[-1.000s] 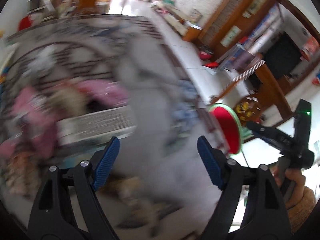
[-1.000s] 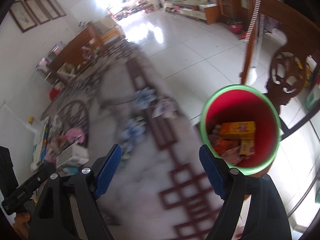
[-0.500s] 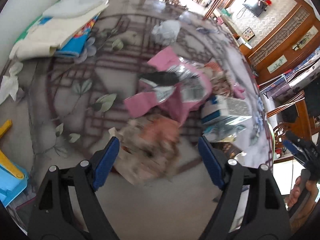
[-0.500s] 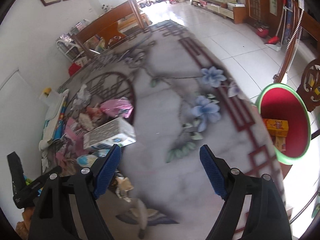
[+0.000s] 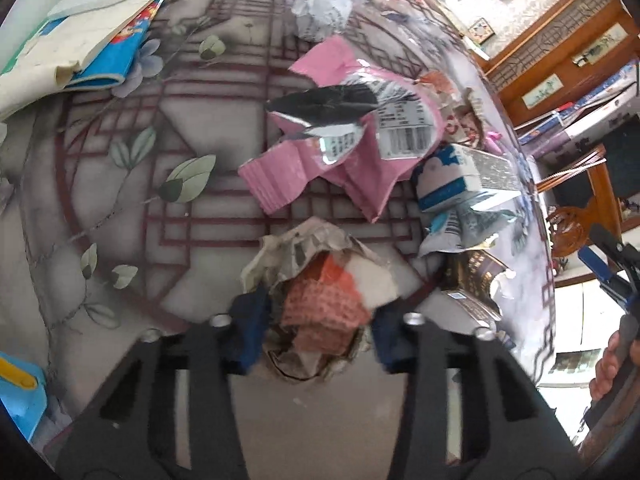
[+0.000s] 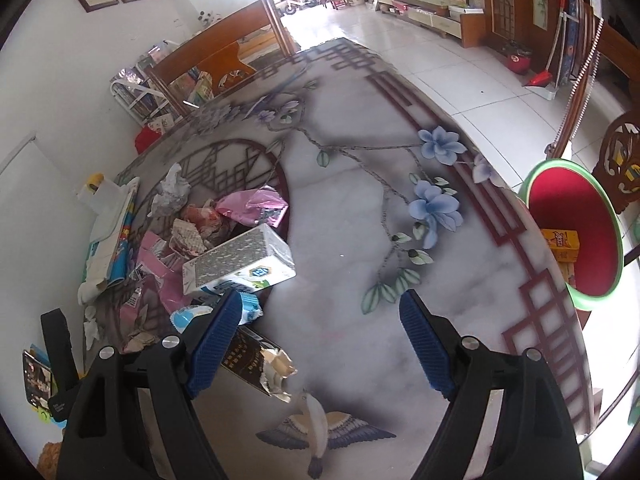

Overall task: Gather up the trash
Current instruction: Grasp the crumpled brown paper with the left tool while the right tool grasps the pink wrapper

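A crumpled newspaper wad (image 5: pixel 320 276) with an orange patch lies on the marble-patterned table (image 5: pixel 120 200). My left gripper (image 5: pixel 316 324) is closing on it, and both blue pads (image 5: pixel 248 328) press its sides. Beyond it lie a torn pink mailer bag (image 5: pixel 352 168), a white and blue box (image 5: pixel 460 176) and a dark torn carton (image 5: pixel 472 280). My right gripper (image 6: pixel 320 304) hangs open over bare table, with the dark carton (image 6: pixel 248 360) beside its left finger and nothing between the jaws. A red bin with a green rim (image 6: pixel 560 208) stands beyond the table's right edge, boxes inside.
Books and a cloth (image 5: pixel 80 40) lie at the table's far left. A grey crumpled bag (image 5: pixel 324 12) sits behind the pink mailer. Wooden chairs (image 6: pixel 620 168) stand by the bin. The table's right half (image 6: pixel 360 220) holds only painted flowers.
My left gripper dropped onto the trash pile and its jaws came in around the newspaper wad. My right gripper swung from over the bin back across the table, still open.
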Action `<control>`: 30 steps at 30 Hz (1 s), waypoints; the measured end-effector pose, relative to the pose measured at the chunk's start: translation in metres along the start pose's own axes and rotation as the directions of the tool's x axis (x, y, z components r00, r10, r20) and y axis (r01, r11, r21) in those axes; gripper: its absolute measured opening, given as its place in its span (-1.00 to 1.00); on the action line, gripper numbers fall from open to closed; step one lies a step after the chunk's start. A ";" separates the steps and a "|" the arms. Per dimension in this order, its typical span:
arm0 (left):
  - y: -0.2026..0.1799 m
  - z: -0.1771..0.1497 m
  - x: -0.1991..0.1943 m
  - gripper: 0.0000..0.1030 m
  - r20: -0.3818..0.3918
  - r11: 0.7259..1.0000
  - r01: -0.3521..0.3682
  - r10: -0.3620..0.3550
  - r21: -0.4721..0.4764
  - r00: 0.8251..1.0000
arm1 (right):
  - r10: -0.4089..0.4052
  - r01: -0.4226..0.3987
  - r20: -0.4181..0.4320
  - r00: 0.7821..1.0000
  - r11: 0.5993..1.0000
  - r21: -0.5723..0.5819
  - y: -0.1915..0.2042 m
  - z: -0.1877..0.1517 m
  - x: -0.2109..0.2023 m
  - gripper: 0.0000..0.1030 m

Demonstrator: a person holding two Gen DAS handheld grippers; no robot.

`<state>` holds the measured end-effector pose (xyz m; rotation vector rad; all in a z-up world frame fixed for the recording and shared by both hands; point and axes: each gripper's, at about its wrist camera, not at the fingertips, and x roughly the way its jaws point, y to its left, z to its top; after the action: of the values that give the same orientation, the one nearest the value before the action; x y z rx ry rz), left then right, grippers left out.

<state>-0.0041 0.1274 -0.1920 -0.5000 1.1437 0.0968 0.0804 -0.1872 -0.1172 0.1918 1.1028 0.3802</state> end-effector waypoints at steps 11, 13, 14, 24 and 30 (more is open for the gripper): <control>0.001 0.000 -0.034 0.21 0.108 0.998 0.044 -0.049 0.046 0.993 | 0.081 -0.094 -0.058 0.995 0.950 -0.299 0.106 0.038 0.030 0.61; 0.002 -0.002 -0.038 0.33 0.118 0.998 0.050 -0.054 0.037 0.992 | 0.088 -0.116 -0.090 0.992 0.918 -0.379 0.136 0.043 0.044 0.65; 0.004 -0.004 -0.040 0.33 0.120 0.998 0.053 -0.056 0.031 0.991 | 0.087 -0.123 -0.104 0.991 0.905 -0.407 0.147 0.044 0.049 0.65; 0.022 -0.018 -0.027 0.35 0.057 0.998 0.061 -0.060 -0.028 0.997 | -0.048 -0.141 -0.255 0.966 0.727 -0.672 0.229 0.024 0.137 0.65; 0.023 -0.016 -0.023 0.35 0.047 0.997 0.075 -0.073 -0.032 0.996 | -0.115 -0.140 -0.295 0.948 0.685 -0.715 0.227 0.010 0.162 0.04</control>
<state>-0.0351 0.1449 -0.1844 -0.5673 1.0790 0.0635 0.1072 0.0852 -0.1705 -0.6080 1.1827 0.8649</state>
